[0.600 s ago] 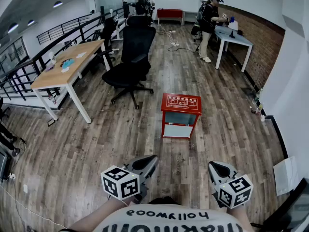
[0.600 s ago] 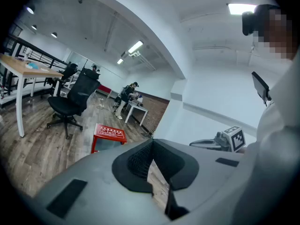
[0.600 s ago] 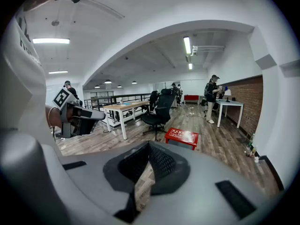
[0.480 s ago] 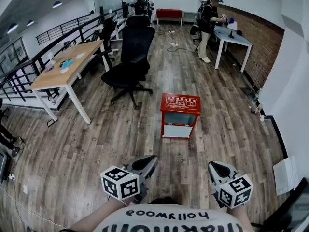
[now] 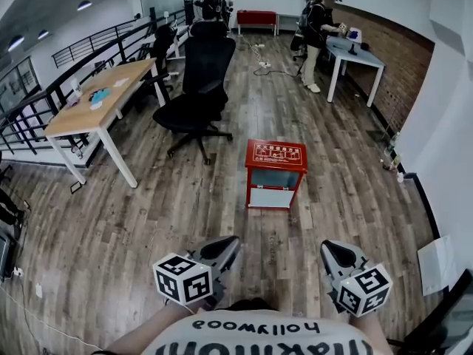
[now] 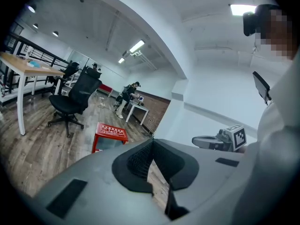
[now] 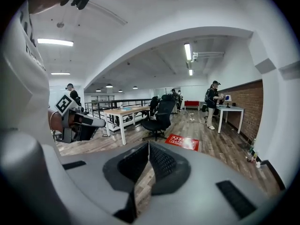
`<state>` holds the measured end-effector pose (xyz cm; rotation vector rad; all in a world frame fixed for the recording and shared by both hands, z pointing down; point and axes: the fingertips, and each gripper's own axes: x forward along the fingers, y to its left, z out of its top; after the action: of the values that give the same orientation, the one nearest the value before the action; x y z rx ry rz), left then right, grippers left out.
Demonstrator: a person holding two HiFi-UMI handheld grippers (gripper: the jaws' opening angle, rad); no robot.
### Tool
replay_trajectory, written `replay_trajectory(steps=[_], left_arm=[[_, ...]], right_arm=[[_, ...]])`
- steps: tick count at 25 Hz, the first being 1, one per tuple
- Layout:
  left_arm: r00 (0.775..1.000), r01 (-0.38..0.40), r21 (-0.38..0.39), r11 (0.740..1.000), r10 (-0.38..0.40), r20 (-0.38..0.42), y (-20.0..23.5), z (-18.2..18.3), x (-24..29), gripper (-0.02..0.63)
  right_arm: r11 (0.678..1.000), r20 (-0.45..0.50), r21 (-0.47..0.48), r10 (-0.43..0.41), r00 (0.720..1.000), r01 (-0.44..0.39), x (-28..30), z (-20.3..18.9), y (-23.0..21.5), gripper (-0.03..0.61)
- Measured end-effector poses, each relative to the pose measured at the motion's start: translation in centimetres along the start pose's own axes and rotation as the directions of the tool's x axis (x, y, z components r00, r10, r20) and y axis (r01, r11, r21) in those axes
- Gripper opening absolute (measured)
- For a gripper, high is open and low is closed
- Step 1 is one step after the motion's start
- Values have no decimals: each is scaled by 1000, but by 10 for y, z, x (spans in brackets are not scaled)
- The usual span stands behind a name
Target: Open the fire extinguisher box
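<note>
The fire extinguisher box (image 5: 276, 156) stands upright on the floor (image 5: 133, 220) ahead of the person, well apart from both tools. It is a squarish red metal cabinet with a flat printed top lying closed, a glass pane in the front and a white panel under it. The left hand-held gripper (image 5: 224, 245) is held low near the person's body, pointing forward and slightly down toward the box. Its two black ribbed pads are pressed together with nothing between them. The right hand-held gripper (image 5: 335, 253) sits beside it, tipped a little more steeply down, its jaws likewise closed and empty. Each has a smooth grey plastic shell and a cube with black-and-white square markers at the rear. The floor is grey-brown wood planks with visible grain. Beyond the box stands a black office chair (image 5: 201, 87) on a star base. Left of it is a wooden counter (image 5: 100, 102) on white legs, with a black railing (image 5: 33, 113) behind. At the brick wall (image 5: 403, 61) on the right, a person (image 5: 318, 28) stands at a white counter (image 5: 358, 56).
</note>
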<state>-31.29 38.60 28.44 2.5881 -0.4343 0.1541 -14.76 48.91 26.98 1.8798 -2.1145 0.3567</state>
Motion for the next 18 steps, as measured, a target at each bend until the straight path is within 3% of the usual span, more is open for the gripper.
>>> replay_trajectory(steps=[10, 16, 18], left_arm=[[1000, 29, -12, 1000, -29, -5, 16, 3, -10, 6], [999, 43, 59, 997, -42, -13, 27, -7, -11, 6], [999, 45, 36, 998, -45, 1, 32, -6, -6, 6]], right_arm=[[998, -25, -55, -11, 1000, 9, 22, 5, 24, 11], [991, -64, -120, -72, 995, 64, 26, -11, 30, 12], [993, -74, -98, -68, 995, 61, 28, -15, 26, 11]])
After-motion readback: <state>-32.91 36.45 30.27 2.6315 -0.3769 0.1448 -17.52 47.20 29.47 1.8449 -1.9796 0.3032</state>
